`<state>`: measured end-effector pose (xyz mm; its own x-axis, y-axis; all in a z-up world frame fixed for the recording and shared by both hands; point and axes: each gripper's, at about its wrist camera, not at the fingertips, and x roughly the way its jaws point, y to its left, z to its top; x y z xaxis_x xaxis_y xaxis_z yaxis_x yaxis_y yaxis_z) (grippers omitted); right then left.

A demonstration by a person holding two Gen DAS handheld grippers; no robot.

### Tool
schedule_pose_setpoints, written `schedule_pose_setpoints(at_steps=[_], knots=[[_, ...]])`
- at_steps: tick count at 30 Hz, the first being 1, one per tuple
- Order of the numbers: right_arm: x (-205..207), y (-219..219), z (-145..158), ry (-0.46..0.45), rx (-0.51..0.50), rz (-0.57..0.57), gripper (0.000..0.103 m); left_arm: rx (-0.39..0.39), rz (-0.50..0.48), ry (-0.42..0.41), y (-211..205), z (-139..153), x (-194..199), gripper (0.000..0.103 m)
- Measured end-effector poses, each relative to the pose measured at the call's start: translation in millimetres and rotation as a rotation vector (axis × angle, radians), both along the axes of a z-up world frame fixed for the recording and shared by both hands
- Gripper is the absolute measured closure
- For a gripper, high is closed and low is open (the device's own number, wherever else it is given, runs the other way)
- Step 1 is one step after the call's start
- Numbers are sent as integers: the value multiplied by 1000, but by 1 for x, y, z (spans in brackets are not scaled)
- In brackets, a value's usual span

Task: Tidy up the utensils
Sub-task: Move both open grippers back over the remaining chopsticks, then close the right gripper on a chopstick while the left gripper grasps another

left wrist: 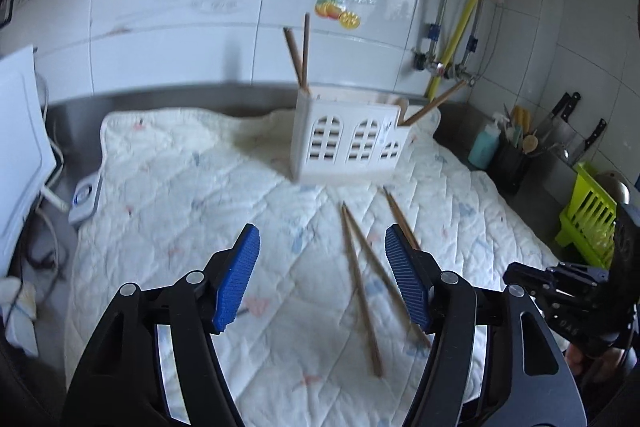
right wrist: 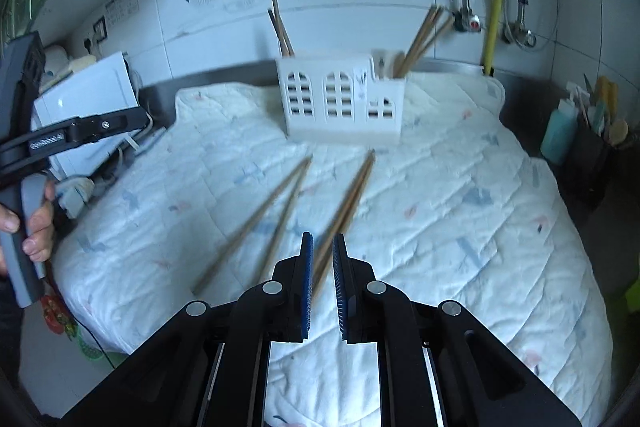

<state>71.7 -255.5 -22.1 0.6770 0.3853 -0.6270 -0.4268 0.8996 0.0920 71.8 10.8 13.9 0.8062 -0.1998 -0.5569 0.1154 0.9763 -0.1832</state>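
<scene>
A white house-shaped utensil holder stands on a quilted white cloth. Brown chopsticks stand in its left end and lean out of its right end. Two pairs of chopsticks lie loose on the cloth: one pair to the left, another pair to the right. My left gripper is open and empty above the cloth. My right gripper is narrowly open, its jaws on either side of the right-hand pair's near ends; contact is unclear.
A white appliance and cables sit left of the cloth. A teal bottle, a dark utensil pot, knives and a green rack stand at the right. A tiled wall with pipes is behind.
</scene>
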Motion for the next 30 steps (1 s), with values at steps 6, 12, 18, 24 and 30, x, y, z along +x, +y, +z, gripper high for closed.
schedule_pose_setpoints(at_steps=[6,12,18,24,30], knots=[[1,5,-32,51,7,-34,93,14,22,71,0,-35,-11,38],[11,11,-51,101,26,-41,93,7,30,134,-4,-63,-16,38],[23,17,-63,124,-1,-69,93,0,11,183,-13,-83,-19,38],[25,23,-70,152,5,-63,93,9,-37,201,-29,-93,-18,39],[27,23,-72,171,17,-74,92,19,-72,214,-42,-99,-16,40]])
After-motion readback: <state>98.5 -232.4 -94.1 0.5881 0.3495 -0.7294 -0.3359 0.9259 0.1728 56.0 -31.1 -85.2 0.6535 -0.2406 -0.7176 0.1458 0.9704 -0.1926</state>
